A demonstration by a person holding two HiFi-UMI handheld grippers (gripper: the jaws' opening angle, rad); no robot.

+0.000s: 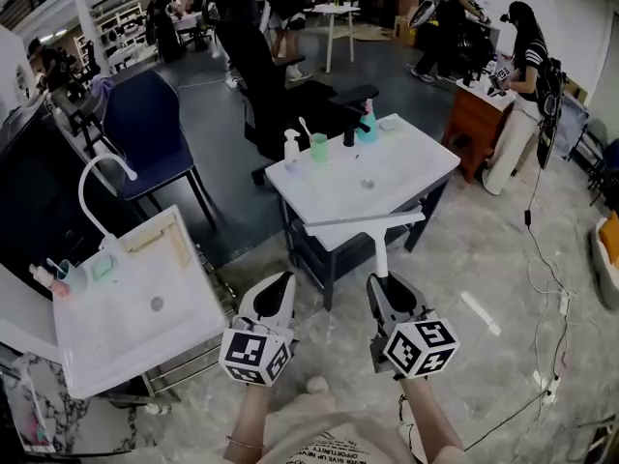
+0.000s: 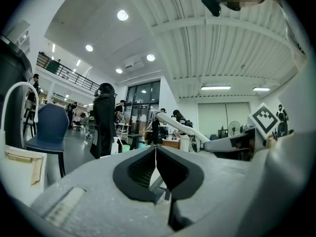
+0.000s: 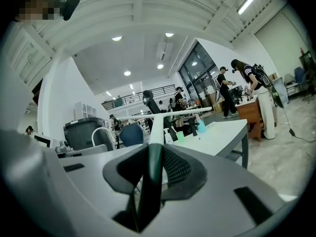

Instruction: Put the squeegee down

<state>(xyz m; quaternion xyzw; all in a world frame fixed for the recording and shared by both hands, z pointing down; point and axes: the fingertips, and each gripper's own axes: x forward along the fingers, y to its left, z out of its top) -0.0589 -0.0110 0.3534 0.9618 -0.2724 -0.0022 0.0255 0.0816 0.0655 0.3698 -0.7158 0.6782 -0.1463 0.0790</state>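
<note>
The right gripper (image 1: 385,283) is clamped on the handle of the squeegee (image 1: 380,249), the dark grip pinched between its pads in the right gripper view (image 3: 153,154). Just beside it the left gripper (image 1: 279,288) carries nothing, its jaws closed together (image 2: 156,154). The handle runs straight away from the person, in line with the jaws and about level. The blade (image 1: 363,220) crosses its far end, so its long axis lies left to right, the right end a little higher. In the head view the blade lies along the near edge of the white sink table (image 1: 416,177); whether it touches cannot be told.

Down to the left stands a second sink unit (image 1: 126,307) with a white arched faucet (image 1: 102,177). On the far side of the white table are a spray bottle (image 1: 291,148), a green cup (image 1: 318,147), a black tap (image 1: 350,133) and a blue bottle (image 1: 368,124). Beyond are a blue chair (image 1: 145,129), a black office chair (image 1: 261,75), a wooden desk (image 1: 474,119) and a person (image 1: 527,56).
</note>
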